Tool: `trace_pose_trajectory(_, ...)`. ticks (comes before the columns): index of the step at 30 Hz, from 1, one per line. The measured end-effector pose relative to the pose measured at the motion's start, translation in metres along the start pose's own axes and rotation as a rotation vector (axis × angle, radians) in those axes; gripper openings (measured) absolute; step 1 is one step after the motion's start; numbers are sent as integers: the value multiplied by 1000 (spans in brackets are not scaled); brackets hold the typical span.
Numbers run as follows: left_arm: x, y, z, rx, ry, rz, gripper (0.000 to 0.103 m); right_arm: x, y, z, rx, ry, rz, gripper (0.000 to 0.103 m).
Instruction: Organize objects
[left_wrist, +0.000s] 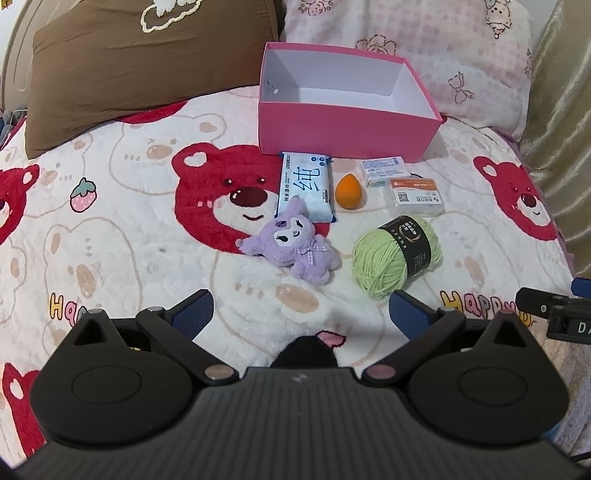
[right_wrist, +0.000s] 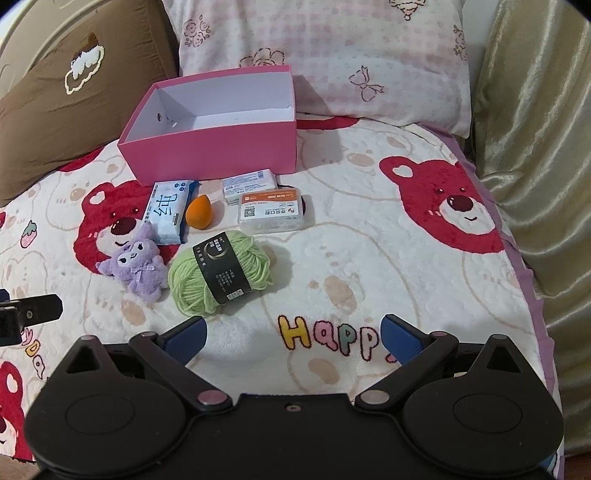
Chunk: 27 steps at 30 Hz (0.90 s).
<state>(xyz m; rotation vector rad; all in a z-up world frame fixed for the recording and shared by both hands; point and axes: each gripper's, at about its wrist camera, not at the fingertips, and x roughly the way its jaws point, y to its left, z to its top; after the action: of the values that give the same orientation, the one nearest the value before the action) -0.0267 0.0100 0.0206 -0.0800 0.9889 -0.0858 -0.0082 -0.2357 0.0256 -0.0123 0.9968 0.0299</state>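
Ahead of your left claw (left_wrist: 301, 312), a black plush thing with a pink ear (left_wrist: 308, 350) is mostly hidden behind the claw's body. Your right claw (left_wrist: 554, 310) is cut off by that picture's right edge. The print on the yarn band (right_wrist: 223, 271) and on the clear case's label (right_wrist: 269, 208) is too small to read.

Soft indoor light is filling both views evenly, no glare. The pink box (right_wrist: 218, 155) is throwing a faint shadow rightward onto the blanket (right_wrist: 369, 236). Fisheye is bending the edges, corners going dark
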Motion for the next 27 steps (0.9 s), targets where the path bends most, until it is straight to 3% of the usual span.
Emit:
trace_pose_trajectory(15, -10, -2, 8, -4, -8, -49, 103, -7, 2, 0, -6, -2, 34, 102)
trace_pose_trajectory(20, -7, -9, 13, 29, -52, -39, 103, -12, 4, 6, -39, -27, 92, 102)
trace_pose_trajectory(27, 7, -13, 30, 51, -120, 14, 103, -10, 6, 17, -155, -90, 244, 100)
